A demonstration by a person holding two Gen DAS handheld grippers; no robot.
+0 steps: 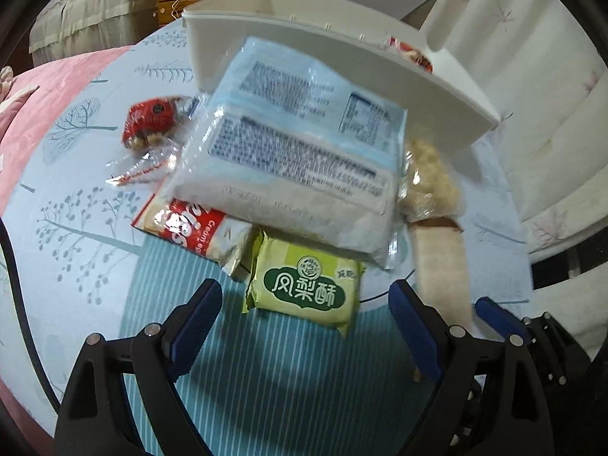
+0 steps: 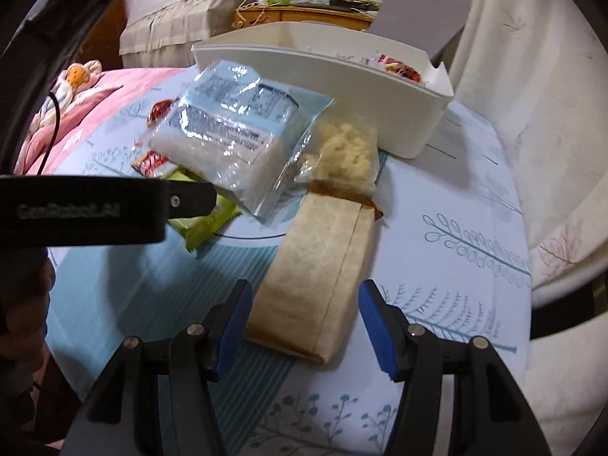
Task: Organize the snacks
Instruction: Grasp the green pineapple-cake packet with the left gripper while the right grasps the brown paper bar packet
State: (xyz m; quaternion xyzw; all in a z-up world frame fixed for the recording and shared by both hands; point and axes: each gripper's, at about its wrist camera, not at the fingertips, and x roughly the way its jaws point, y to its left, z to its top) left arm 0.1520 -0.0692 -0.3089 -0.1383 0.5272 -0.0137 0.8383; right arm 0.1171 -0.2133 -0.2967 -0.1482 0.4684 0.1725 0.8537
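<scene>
Much of the pile is buried under the large clear packet with blurred blue print on its back, none of it readable; it lies on top of the other snacks, just in front of the white bin. Beneath its near edge a red and white pack shows only the cut-off words "Cream" and part of larger letters. Inside the bin, a red wrapper peeks over the rim, too small to identify. The left gripper tilts steeply down toward the table, its blue-padded jaws spread wide and gripping nothing, the green pineapple-cake pack marked 凤梨酥 lying between and just ahead of them, in front of the clear packet. The right gripper also angles down, jaws partly apart and empty, straddling the near end of the tan paper bag, whose clear-windowed top reaches toward the bin. A red sweet wrapper sits left of the clear packet. All rests on a tree-patterned tablecloth.
</scene>
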